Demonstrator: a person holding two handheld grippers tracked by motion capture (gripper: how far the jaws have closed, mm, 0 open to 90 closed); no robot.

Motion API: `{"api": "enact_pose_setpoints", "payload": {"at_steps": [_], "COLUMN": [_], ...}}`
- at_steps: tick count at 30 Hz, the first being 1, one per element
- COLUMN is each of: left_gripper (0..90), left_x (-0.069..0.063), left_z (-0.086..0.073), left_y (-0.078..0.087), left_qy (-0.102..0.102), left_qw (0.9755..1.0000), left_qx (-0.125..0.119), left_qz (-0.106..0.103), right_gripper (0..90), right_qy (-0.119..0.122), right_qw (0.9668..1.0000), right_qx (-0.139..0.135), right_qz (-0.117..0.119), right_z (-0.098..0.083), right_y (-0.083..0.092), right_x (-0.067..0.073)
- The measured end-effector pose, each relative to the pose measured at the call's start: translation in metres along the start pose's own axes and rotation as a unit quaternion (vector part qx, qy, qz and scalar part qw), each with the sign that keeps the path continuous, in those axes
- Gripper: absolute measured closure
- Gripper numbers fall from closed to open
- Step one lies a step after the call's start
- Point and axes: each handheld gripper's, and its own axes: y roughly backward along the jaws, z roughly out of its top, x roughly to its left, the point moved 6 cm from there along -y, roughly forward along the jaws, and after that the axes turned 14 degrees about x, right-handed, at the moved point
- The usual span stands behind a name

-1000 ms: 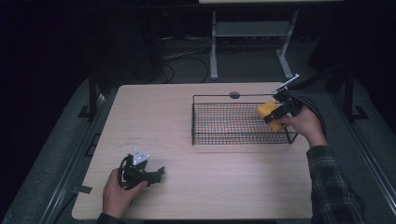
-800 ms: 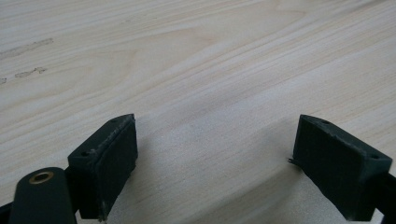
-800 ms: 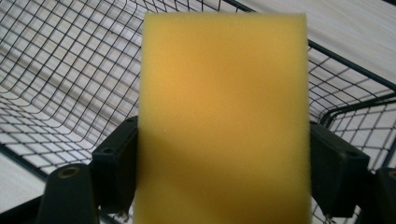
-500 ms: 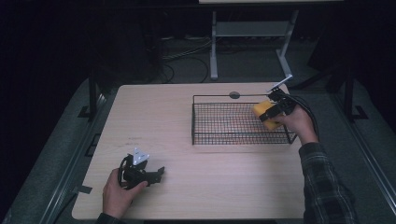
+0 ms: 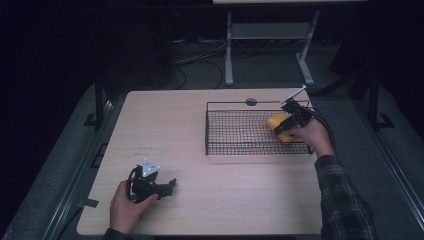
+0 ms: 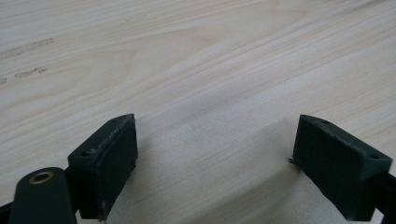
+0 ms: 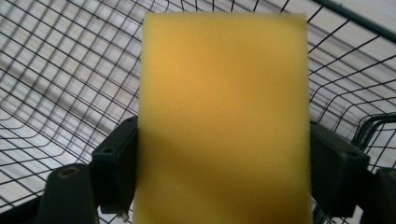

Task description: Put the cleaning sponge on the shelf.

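Right gripper point(image 7: 224, 186) clamping yellow sponge point(image 7: 224, 116), seemingly inside wire basket point(image 5: 235, 150)

One yellow sponge point(image 5: 276, 124), one wire basket point(image 5: 240, 148), two tongs: left point(image 5: 170, 185), right point(image 5: 280, 131).

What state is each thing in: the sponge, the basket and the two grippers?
Sponge: held between the right gripper's fingers, over the basket's right end.
Basket: upright on the table, with nothing lying in it.
Right gripper: shut on the sponge, fingers pressing its sides.
Left gripper: open, nothing between its fingers, low over the table's near left part.
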Motion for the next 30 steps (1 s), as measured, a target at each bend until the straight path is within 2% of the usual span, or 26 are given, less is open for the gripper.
{"api": "enact_pose_setpoints", "payload": {"at_steps": [14, 22, 30], "left_gripper": [13.1, 13.1, 13.1], "left_x": [0.0, 0.0, 0.0], "left_z": [0.0, 0.0, 0.0], "left_y": [0.0, 0.0, 0.0], "left_qy": [0.0, 0.0, 0.0], "left_qw": [1.0, 1.0, 1.0], "left_qx": [0.0, 0.0, 0.0], "left_qz": [0.0, 0.0, 0.0], "right_gripper": [21.6, 17.9, 17.2], "right_qy": [0.001, -0.008, -0.003], "right_qw": [0.9999, 0.9999, 1.0], "right_qx": [0.015, 0.009, 0.001], "right_qz": [0.003, 0.007, 0.009], "right_z": [-0.004, -0.005, -0.008], "right_y": [-0.013, -0.01, -0.001], "right_x": [0.001, -0.001, 0.004]}}
